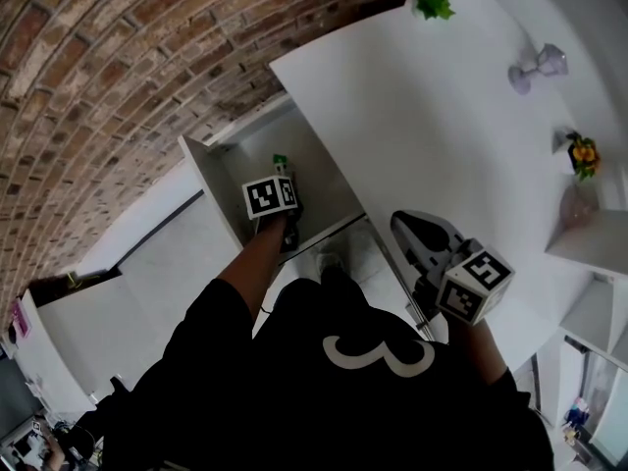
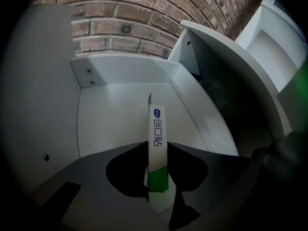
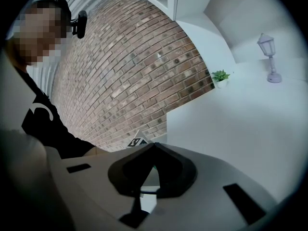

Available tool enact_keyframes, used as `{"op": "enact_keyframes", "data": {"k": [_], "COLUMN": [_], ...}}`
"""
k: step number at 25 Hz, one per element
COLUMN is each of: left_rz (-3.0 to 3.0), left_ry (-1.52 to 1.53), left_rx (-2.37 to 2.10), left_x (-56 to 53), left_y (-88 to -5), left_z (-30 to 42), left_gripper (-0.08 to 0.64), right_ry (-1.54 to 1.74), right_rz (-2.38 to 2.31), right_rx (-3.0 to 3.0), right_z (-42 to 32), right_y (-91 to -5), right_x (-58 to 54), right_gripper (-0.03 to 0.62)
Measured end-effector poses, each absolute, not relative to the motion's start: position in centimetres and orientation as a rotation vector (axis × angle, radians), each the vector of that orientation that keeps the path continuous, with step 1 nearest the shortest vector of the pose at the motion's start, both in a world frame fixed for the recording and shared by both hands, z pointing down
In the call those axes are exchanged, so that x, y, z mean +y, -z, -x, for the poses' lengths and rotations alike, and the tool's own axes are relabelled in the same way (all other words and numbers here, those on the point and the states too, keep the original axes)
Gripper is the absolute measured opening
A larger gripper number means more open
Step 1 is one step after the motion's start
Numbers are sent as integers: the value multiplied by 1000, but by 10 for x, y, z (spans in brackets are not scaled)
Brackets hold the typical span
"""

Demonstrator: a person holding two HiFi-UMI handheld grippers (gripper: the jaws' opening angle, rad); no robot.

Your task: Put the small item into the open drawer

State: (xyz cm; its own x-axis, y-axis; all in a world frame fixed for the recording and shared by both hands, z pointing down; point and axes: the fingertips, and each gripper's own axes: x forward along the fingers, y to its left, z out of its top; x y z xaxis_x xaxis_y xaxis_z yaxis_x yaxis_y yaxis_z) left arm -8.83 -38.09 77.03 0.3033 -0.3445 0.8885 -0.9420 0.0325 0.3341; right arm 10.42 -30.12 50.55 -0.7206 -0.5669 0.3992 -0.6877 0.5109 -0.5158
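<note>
My left tongs (image 2: 158, 146) pinch 1 slim box (image 2: 157, 121) over the open drawer (image 2: 110, 119) for dropping; right tongs (image 3: 153, 147) closed, empty, beside it.

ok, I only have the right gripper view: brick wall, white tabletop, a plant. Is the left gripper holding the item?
Observer: Yes. The left gripper is shut on a slim white-and-green box, held upright on its edge.
Operator: Where is it relative to the drawer?
Observer: It's pointing down into the open drawer, with the box over the drawer's bare white floor. I can't tell if it touches.
Operator: Is the right gripper in the way?
Observer: No. In the head view the right gripper is off to the drawer's right, by the edge of the white tabletop, shut on nothing.
</note>
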Motion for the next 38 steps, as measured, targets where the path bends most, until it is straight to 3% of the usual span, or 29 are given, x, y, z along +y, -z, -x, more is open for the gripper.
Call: {"op": "enact_keyframes", "data": {"k": [3, 13, 22, 25, 33, 38], "left_rz": [-1535, -1591, -1751, -1864, -2091, -2288], "left_ry": [-715, -568, -331, -298, -148, -88], "left_rx": [-1228, -1223, -1191, -1147, -1029, -971], "left_x": [-382, -391, -387, -373, -325, -288], "left_y": [-771, -741, -637, -590, -467, -412], "left_z": [85, 74, 63, 55, 57, 51], "left_gripper": [117, 345, 350, 306, 40, 5], "right_ry": [-1004, -988, -923, -887, -784, -737], "right_rz": [-1077, -1054, -1004, -980, -910, -853], "right_rx": [-2570, -2608, -2678, -2710, -2824, -2870], "right_z": [-104, -95, -79, -76, -56, -48], "right_y": [-506, -494, -466, -454, -403, -389], "right_x": [-301, -298, -289, -287, -282, -271], "right_gripper": [11, 11, 11, 11, 11, 11]}}
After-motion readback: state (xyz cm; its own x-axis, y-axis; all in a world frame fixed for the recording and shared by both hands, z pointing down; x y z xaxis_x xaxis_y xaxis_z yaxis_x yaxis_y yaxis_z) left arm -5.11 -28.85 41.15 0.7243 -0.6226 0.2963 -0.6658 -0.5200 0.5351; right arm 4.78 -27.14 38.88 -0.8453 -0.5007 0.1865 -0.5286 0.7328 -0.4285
